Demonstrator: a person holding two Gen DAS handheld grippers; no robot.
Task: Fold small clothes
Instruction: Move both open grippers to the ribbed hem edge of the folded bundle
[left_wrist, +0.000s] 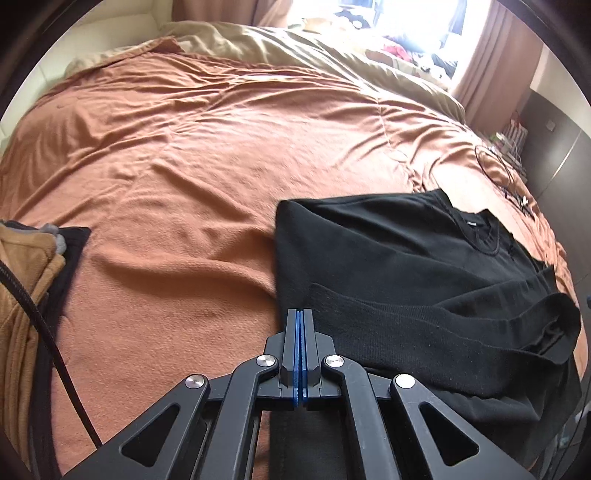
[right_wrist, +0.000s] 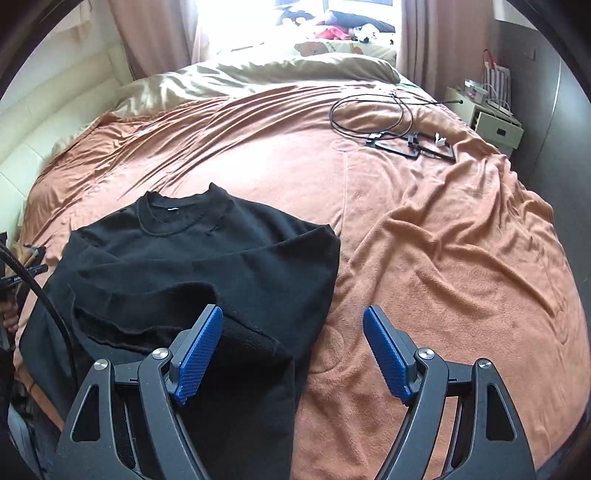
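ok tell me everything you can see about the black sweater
The black sweater is a soft knit with a ribbed crew neck and a small white label inside the collar. It lies partly folded on the orange bedspread, collar toward the window, one ribbed-cuff sleeve folded across its body. The right claw hangs open over its near edge.

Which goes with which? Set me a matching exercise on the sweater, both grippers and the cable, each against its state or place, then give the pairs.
Things:
1. black sweater
2. left gripper
3. right gripper
4. black cable

States or places:
A. jaws wide apart, nothing between them
B. coiled on the far part of the orange bedspread
C. jaws closed together
D. spread on the near part of the bedspread, a sleeve folded across it

Pairs: 1-D, 2-C, 3-A, 4-B.
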